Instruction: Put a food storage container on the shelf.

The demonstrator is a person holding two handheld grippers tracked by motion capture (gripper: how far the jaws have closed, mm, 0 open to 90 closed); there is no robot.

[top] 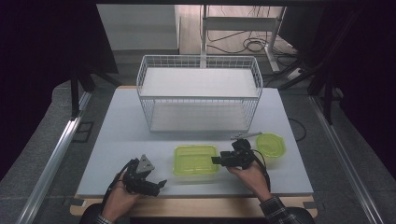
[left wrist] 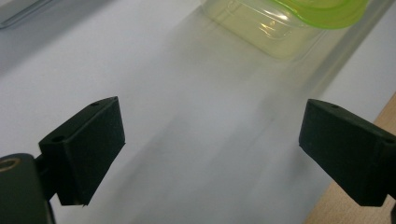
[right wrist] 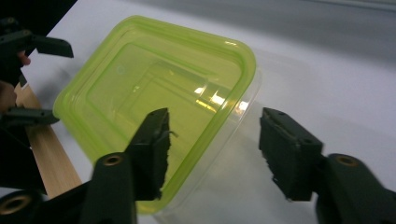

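Observation:
A clear rectangular container with a yellow-green lid (top: 196, 159) (right wrist: 154, 88) lies on the white table top near the front. My right gripper (top: 219, 160) (right wrist: 212, 149) is at its right edge and straddles the rim. One jaw sits over the lid. The other stands outside the clear wall with a gap, so the gripper is open. My left gripper (top: 156, 184) (left wrist: 210, 149) rests low at the front left, jaws wide open over bare table. The container (left wrist: 280, 23) lies ahead of it. The left gripper (right wrist: 46, 81) also appears beyond the container in the right gripper view.
A smaller eight-sided container with a green lid (top: 271, 144) sits to the right of my right hand. A thin grey metal piece (top: 245, 136) lies just behind it. A white wire basket shelf (top: 198, 93) stands at the back of the table (top: 116, 140).

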